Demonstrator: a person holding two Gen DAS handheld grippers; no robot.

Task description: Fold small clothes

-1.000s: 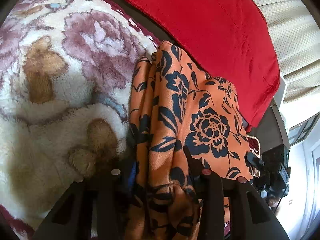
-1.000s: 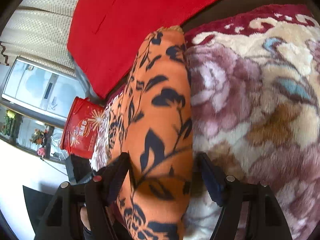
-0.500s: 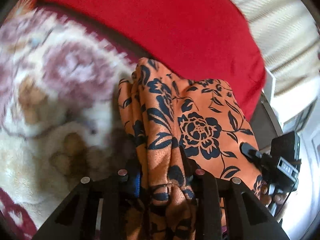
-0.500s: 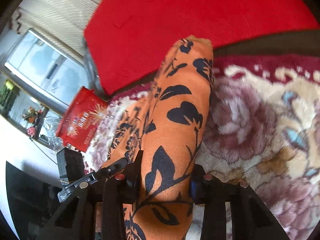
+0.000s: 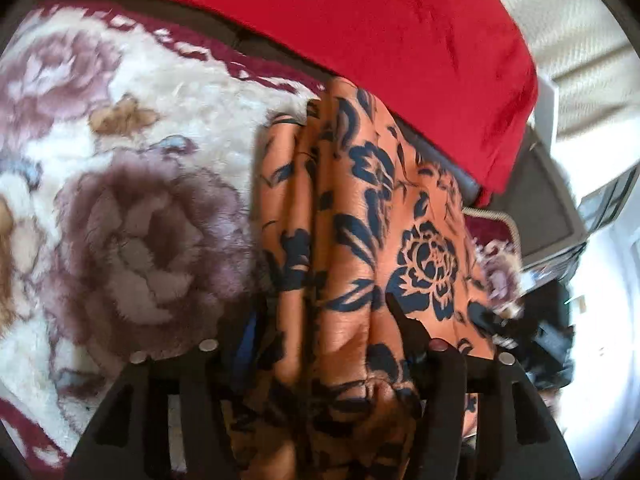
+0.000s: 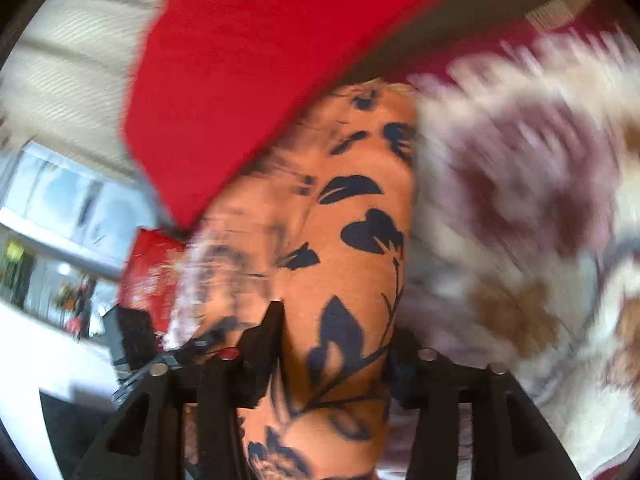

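Observation:
An orange garment with a dark blue flower print [image 5: 360, 216] is stretched between my two grippers above a fluffy floral blanket [image 5: 132, 200]. My left gripper [image 5: 324, 336] is shut on one bunched end of it. My right gripper [image 6: 336, 344] is shut on the other end [image 6: 344, 264], which runs away from the fingers toward the red cloth. The right gripper [image 5: 520, 336] shows at the right edge of the left wrist view. The right wrist view is motion-blurred.
A red cloth [image 5: 360, 32] lies along the far edge of the blanket, also in the right wrist view [image 6: 248, 60]. A red printed box [image 6: 148, 276] and a window stand off to the left there. A cream curtain [image 5: 568, 20] hangs behind.
The right gripper's jaws have closed on the garment. Both grippers have lifted and moved with it, so the blanket has slid past in both views.

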